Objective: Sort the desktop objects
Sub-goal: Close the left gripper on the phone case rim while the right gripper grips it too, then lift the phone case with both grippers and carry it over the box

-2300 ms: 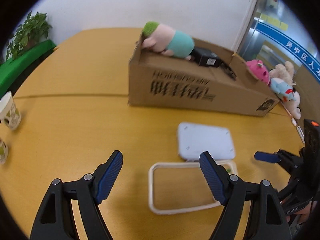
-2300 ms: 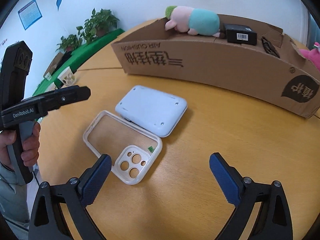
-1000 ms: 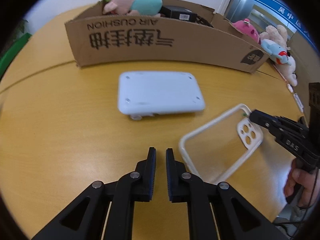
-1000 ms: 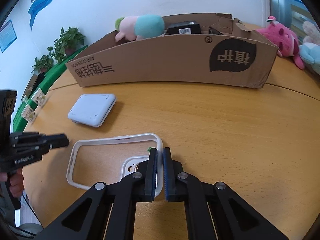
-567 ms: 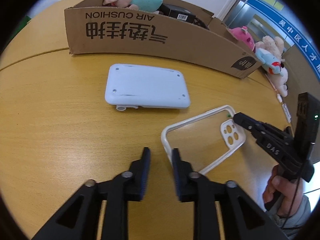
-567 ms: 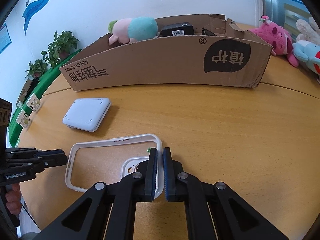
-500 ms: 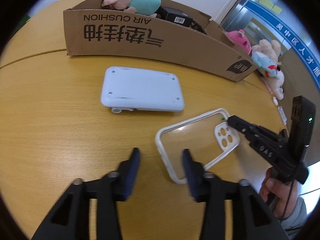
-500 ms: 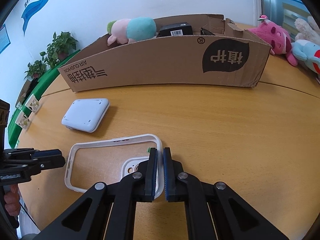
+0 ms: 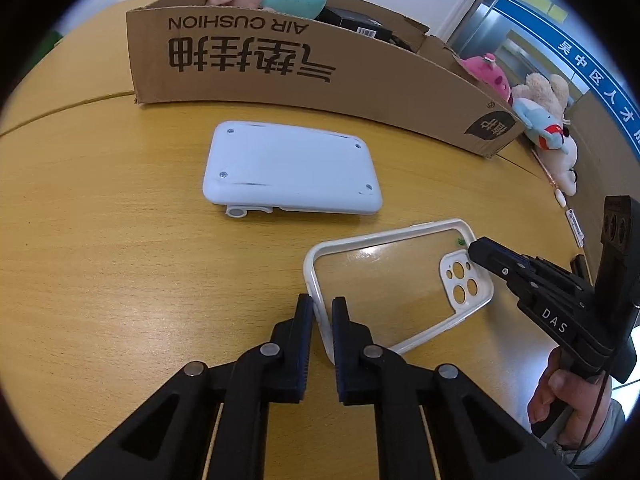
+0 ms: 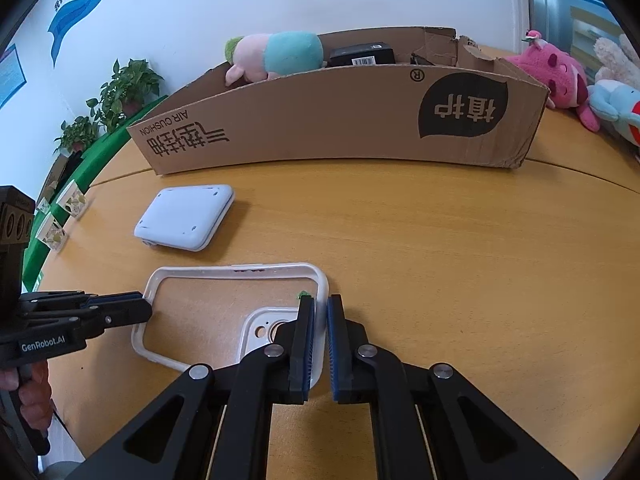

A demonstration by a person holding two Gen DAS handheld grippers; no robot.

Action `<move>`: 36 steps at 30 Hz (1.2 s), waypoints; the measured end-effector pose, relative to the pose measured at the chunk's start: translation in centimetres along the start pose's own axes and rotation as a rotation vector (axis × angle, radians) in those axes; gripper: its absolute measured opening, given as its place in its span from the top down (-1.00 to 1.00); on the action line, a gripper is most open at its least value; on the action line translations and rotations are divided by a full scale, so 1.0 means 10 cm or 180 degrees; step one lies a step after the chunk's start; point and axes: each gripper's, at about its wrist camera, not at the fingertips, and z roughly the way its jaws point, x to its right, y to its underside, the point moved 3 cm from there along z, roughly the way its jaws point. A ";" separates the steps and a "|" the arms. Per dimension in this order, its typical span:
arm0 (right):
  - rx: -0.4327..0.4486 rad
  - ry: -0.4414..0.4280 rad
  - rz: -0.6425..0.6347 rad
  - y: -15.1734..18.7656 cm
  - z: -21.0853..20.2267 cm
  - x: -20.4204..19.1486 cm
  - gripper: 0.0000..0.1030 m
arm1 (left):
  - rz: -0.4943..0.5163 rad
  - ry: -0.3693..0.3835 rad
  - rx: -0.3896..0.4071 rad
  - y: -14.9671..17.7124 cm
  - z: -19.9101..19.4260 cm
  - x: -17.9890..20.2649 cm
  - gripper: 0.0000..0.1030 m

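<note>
A clear phone case with a white rim (image 9: pixel 396 292) (image 10: pixel 224 316) is held just above the wooden table between both grippers. My left gripper (image 9: pixel 322 316) is shut on the rim of its plain end. My right gripper (image 10: pixel 318 328) is shut on the rim at its camera-cutout end; that gripper also shows in the left wrist view (image 9: pixel 480 250). A white flat device (image 9: pixel 290 174) (image 10: pixel 186 216) lies on the table beyond the case. A long cardboard box (image 9: pixel 304 64) (image 10: pixel 340 128) stands behind it, holding a pink-and-teal plush toy (image 10: pixel 276 58) and a black box (image 10: pixel 362 54).
Pink and white plush toys (image 10: pixel 580 76) lie on the table to the right of the box. Small paper cups (image 10: pixel 60 216) and potted plants (image 10: pixel 120 92) stand at the far left. The table (image 10: pixel 460 260) runs wide to the right.
My left gripper opened, moved onto the plain end of the case and shut on its rim. My right gripper has stayed shut on the camera end.
</note>
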 end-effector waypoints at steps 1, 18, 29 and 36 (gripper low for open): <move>0.0000 0.0010 -0.0013 0.01 0.00 -0.01 0.89 | 0.0012 -0.0010 0.0005 0.00 0.00 0.00 0.83; 0.0474 0.0127 0.0069 -0.32 -0.43 0.01 0.87 | 0.0420 0.0133 0.0677 -0.62 -0.53 0.32 0.91; 0.0919 0.0307 -0.0088 -0.96 -0.74 -0.03 0.84 | 0.0585 0.0165 0.1072 -1.14 -0.77 0.39 0.91; 0.1052 0.0231 -0.0260 -1.64 -0.68 -0.13 0.84 | 0.0516 0.0146 0.1302 -1.66 -0.93 0.19 0.91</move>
